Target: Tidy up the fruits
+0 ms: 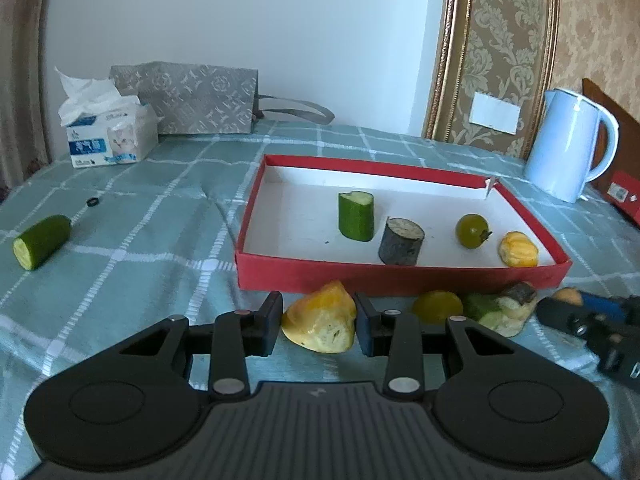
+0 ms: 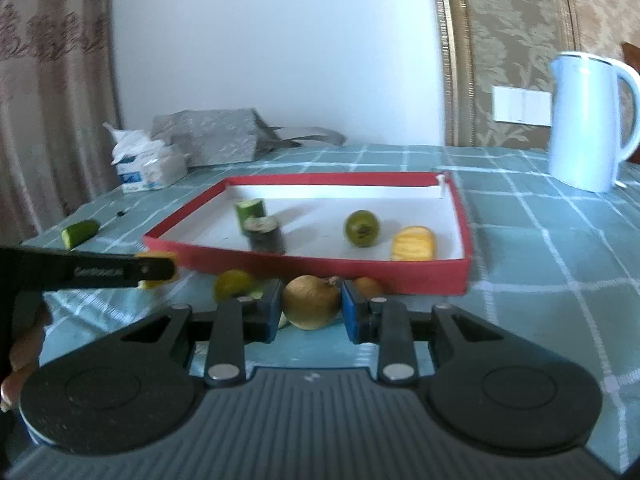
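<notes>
Level with the tablecloth (image 1: 120,216), the left gripper (image 1: 318,322) brackets a yellow wedge (image 1: 320,320), jaws wide, not visibly gripping. Right gripper (image 2: 311,306) likewise flanks a brown fruit (image 2: 311,302). Both sit just before the red tray's (image 2: 320,268) near wall; open cloth lies left.

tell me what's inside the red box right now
Inside the red box: an upright green cucumber piece, a dark cut piece, a green round fruit and a yellow piece. The near wall hides the floor strip behind it.
</notes>
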`<state>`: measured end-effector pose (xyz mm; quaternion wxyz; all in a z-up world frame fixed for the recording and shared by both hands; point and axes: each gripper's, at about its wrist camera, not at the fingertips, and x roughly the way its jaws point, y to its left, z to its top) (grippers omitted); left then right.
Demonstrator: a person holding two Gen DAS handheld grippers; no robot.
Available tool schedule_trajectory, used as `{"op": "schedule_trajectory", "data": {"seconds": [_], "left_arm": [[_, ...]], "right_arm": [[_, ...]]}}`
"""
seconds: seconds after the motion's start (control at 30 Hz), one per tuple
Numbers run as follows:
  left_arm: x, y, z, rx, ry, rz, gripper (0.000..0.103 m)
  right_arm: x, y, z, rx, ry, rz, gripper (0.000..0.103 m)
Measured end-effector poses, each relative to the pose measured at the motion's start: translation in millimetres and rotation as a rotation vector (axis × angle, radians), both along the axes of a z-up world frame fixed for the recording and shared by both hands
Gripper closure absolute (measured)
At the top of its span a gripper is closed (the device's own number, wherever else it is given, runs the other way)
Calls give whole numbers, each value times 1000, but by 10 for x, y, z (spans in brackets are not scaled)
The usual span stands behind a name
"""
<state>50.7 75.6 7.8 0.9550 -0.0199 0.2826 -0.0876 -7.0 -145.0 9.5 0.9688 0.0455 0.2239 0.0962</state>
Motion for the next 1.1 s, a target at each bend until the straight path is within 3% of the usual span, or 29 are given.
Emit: {"op": "schedule_trajectory", "data": {"seconds": [0.5,1.1], "left_arm": [[133,-190,315,85,-93,4,67],[529,-151,211,55,-53,-13,69]], "right_arm": [[32,-92,-26,52,13,-22,74],[51,-111,-30,60,14,-26,74]]}}
